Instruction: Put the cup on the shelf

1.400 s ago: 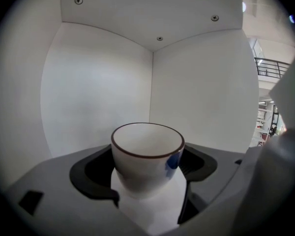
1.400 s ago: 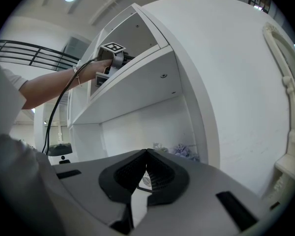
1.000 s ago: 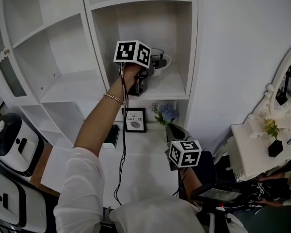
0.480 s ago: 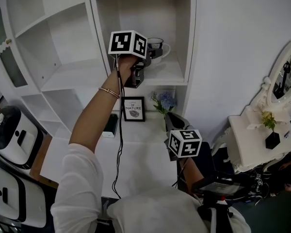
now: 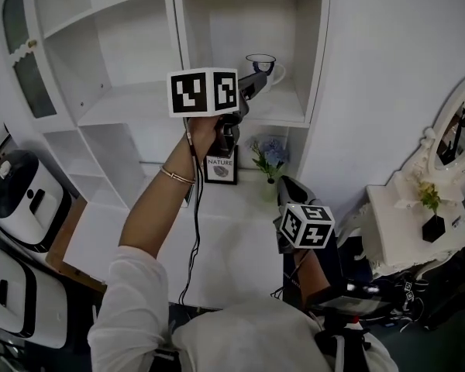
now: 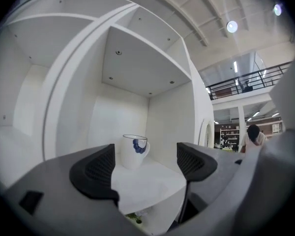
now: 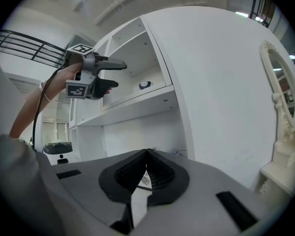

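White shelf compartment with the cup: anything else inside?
Only a white ceramic cup with a blue mark, upright on the white shelf board near the back wall. The left gripper, jaws apart, is in front, not touching it. The cup's inside is hidden.

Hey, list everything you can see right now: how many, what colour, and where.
cup: 1, white with a blue mark, standing in the shelf unit's right compartment
shelf unit: 1, white, against the wall
desk: 1, white, below the shelves
framed picture: 1, black frame, at the back of the desk
flowers: 1 bunch, blue, right of the picture
appliances: 2, white and black, lower left
mirror: 1, white ornate frame, far right
potted plant: 1, black pot, below the mirror
left tool: 1, grey, open and empty, raised in front of the cup, not touching it
right tool: 1, grey, shut, low over the desk
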Available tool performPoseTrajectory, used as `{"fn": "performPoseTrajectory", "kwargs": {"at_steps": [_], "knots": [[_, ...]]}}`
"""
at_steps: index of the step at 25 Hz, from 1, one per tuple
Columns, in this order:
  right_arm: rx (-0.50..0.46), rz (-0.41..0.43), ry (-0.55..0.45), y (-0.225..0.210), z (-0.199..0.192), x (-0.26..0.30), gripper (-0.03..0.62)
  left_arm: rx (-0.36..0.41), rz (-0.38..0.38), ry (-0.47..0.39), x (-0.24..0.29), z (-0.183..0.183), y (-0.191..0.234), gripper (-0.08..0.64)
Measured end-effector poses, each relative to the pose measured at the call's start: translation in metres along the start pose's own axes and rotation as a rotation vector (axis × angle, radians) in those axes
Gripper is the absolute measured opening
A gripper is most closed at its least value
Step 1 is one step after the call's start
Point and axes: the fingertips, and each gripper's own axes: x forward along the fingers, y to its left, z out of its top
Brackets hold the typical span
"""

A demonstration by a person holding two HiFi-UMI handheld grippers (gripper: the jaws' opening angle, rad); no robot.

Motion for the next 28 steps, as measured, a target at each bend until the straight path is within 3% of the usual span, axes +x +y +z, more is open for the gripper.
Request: {"fn": "performPoseTrajectory", "kwargs": {"at_steps": [4, 15, 18, 22, 28], "knots": [[0.011, -0.029, -0.005, -0.006, -0.001, -0.012, 0.021, -0.020, 0.009, -0.053, -0.033, -0.020, -0.002, 0.394], [-0.011, -0.049, -0.024, 0.004, -0.001, -0.043, 0.021, -0.021, 0.059, -0.078, -0.093, -0.115, -0.017, 0.385], [-0.020, -0.038, -0.018, 0.014, -0.004, -0.053, 0.021, 0.012, 0.115, -0.115, -0.117, -0.137, -0.025, 0.276], [-0.023, -0.024, 0.001, 0.025, -0.016, -0.068, 0.021, 0.010, 0.149, -0.097, -0.141, -0.176, -0.036, 0.256], [-0.020, -0.009, 0.019, 0.042, -0.030, -0.094, 0.021, -0.073, 0.184, -0.052, -0.177, -0.226, -0.048, 0.159]]}}
